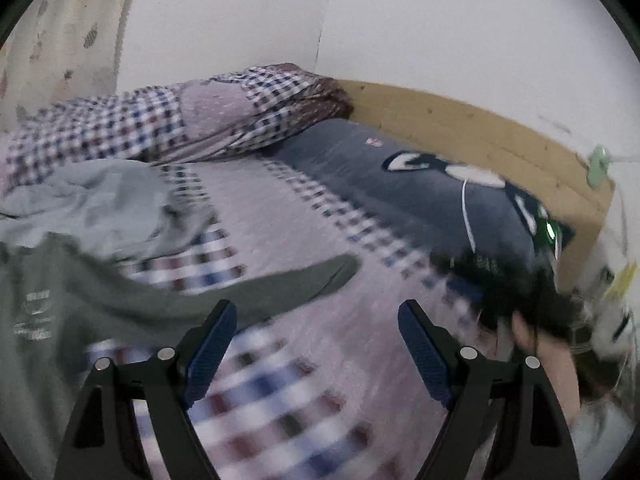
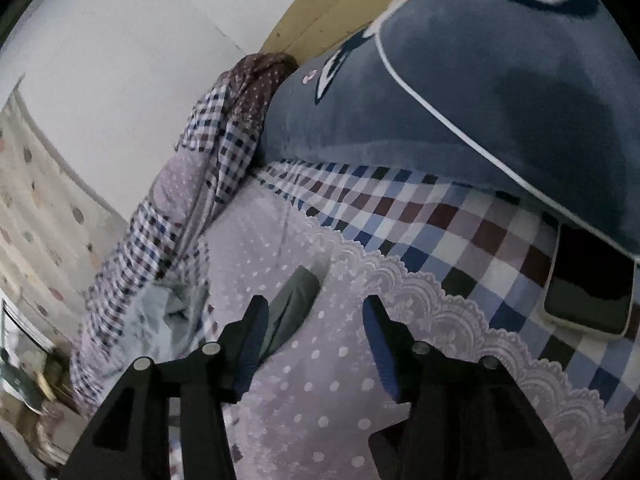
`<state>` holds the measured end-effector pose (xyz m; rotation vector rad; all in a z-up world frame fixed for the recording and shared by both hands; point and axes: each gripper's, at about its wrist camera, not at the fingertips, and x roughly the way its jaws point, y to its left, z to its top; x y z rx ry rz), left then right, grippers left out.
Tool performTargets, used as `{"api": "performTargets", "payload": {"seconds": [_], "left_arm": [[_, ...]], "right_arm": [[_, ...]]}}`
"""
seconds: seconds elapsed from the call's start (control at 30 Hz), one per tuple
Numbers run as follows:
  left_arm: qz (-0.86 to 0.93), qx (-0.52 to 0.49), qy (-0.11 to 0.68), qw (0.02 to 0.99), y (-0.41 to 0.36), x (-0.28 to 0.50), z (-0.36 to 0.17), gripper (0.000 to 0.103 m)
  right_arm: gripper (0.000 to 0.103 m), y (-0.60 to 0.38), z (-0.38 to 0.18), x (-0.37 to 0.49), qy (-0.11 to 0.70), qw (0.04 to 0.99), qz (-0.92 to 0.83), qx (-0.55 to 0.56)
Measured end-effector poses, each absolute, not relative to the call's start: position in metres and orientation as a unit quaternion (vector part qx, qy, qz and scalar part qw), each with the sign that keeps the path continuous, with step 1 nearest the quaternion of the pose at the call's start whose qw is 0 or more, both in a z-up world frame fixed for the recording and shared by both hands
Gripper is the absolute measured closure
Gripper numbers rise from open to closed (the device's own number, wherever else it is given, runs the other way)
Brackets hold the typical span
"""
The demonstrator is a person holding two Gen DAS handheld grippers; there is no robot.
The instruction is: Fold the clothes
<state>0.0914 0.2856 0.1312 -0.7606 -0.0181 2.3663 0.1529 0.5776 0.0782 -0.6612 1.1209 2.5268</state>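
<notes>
place: home bedroom | evidence: bed (image 2: 320,420) in checked, dotted sheet | wooden headboard (image 1: 460,128) at 1 o'clock | blue pillow (image 1: 400,176) | patterned curtain (image 1: 60,40) at 10 o'clock

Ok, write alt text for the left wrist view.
The open left gripper hovers empty over a bed, near the sleeve of a dark green shirt lying at left. A pale grey garment is crumpled behind it, and a navy pillow rests against the wooden headboard.

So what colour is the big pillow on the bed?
Dark blue, with white piping and a white design. The pillow shows best in the right wrist view.
</notes>
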Motion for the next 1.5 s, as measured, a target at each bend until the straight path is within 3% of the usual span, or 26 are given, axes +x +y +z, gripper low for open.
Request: {"api": "performTargets", "payload": {"seconds": [0.1,0.2,0.33,0.5,0.53,0.57,0.6,0.63,1.03,1.23,1.37,1.5], "left_arm": [[0.898,-0.297,0.046,0.322,0.346,0.059,0.117,0.017],[0.89,-0.308,0.153,0.299,0.4,0.031,0.09,0.017],[0.867,-0.315,0.272,0.274,0.444,0.003,0.054,0.041],[0.821,-0.339,0.365,0.28,0.467,-0.014,0.014,0.043],[0.815,-0.342,0.374,0.282,0.468,-0.017,0.009,0.051],[0.809,-0.345,0.384,0.283,0.469,-0.019,0.004,0.075],[0.808,-0.352,0.376,0.287,0.467,-0.023,0.005,0.09],[0.813,-0.356,0.361,0.286,0.463,-0.028,0.01,0.096],[0.878,-0.318,0.08,0.35,0.318,-0.045,0.159,0.097],[0.898,-0.266,-0.089,0.339,0.178,-0.047,0.224,0.097],[0.915,-0.211,-0.213,0.271,0.047,-0.045,0.228,0.097],[0.917,-0.232,-0.294,0.137,-0.087,-0.05,0.163,0.092]], "right_arm": [[0.048,0.584,0.076,0.157,0.407,0.142,0.873,-0.227],[0.048,0.591,0.076,0.161,0.415,0.141,0.87,-0.224],[0.048,0.602,0.072,0.168,0.438,0.139,0.862,-0.216],[0.048,0.61,0.068,0.172,0.458,0.132,0.853,-0.214],[0.048,0.61,0.068,0.172,0.46,0.131,0.852,-0.213],[0.048,0.611,0.068,0.172,0.461,0.13,0.851,-0.213],[0.048,0.61,0.068,0.171,0.461,0.129,0.852,-0.212],[0.048,0.609,0.068,0.171,0.461,0.128,0.852,-0.213],[0.048,0.582,0.075,0.151,0.445,0.1,0.862,-0.222],[0.048,0.55,0.081,0.129,0.414,0.071,0.876,-0.236],[0.048,0.526,0.084,0.113,0.388,0.052,0.886,-0.249],[0.048,0.503,0.087,0.097,0.361,0.034,0.894,-0.262]]}}
